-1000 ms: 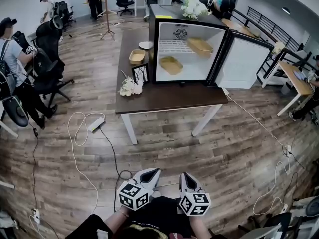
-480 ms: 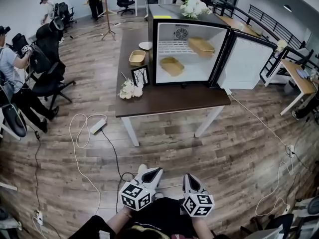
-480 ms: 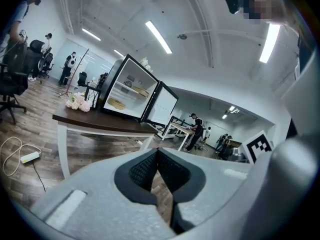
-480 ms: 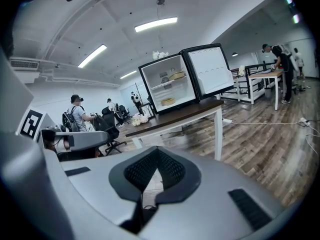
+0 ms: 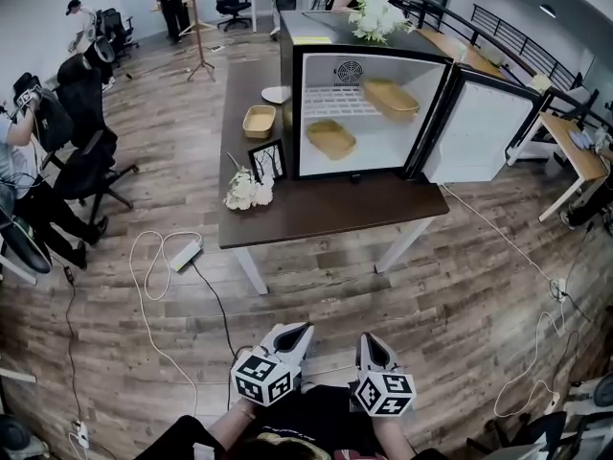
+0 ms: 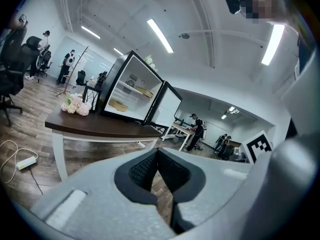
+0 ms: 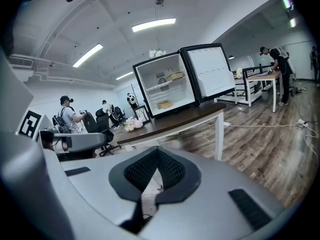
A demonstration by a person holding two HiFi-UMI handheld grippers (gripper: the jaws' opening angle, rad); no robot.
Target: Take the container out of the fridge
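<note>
The fridge (image 5: 369, 103) stands open on the table (image 5: 326, 209), its door (image 5: 479, 127) swung out to the right of it. One container (image 5: 330, 139) lies on the fridge's floor, a second container (image 5: 391, 99) on its upper shelf, and a third container (image 5: 260, 121) on the table just left of the fridge. Well in front of the fridge, the left gripper (image 5: 295, 332) and right gripper (image 5: 368, 339) are side by side, both clenched on nothing

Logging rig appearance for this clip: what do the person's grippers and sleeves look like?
Both the left gripper and right gripper have pale grey tapering shells with black textured pads, each carrying a cube of black-and-white square markers. Sleeves are black.
</note>
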